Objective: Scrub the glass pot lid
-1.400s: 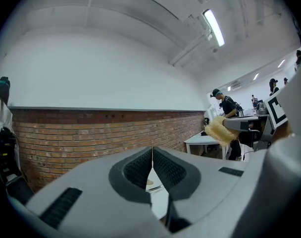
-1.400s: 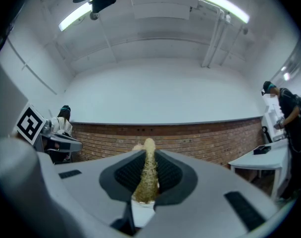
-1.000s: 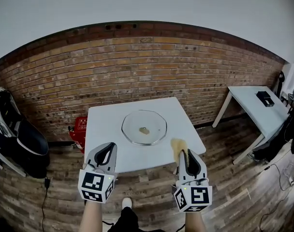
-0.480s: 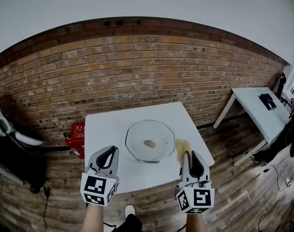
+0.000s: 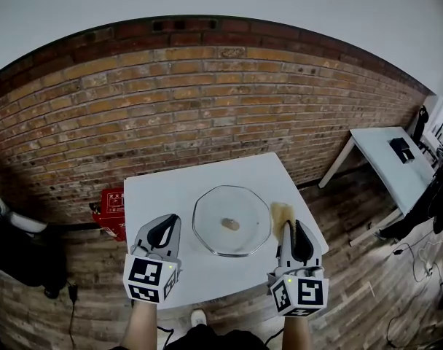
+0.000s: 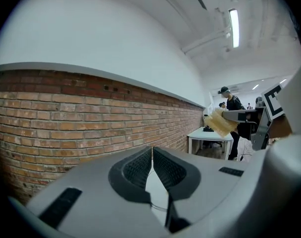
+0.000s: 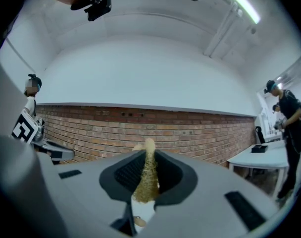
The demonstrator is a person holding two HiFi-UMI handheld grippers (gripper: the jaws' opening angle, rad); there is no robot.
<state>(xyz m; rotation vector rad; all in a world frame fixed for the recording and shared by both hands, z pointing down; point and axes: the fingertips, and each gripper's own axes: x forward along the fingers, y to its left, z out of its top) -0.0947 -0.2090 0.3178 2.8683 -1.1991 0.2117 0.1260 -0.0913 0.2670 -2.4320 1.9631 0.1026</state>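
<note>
A glass pot lid [image 5: 232,220] with a small brown knob lies flat on the white table [image 5: 159,195]. My left gripper [image 5: 165,228] hovers over the table's near left part, to the left of the lid, its jaws shut with nothing between them [image 6: 152,158]. My right gripper [image 5: 291,232] is held by the table's near right corner, right of the lid. It is shut on a yellowish sponge [image 5: 281,214], which sticks out past the fingertips [image 7: 146,170]. In the left gripper view that sponge [image 6: 219,123] shows at the right.
A brick wall [image 5: 170,108] runs behind the table. A red box [image 5: 108,203] sits on the wooden floor to the table's left. A second white table [image 5: 385,159] with a black thing on it stands at the right. A person [image 7: 286,128] stands near it.
The view has shifted, and the table and lid now sit closer and lower in the frame. Both grippers keep their poses, the right one still holding the sponge.
</note>
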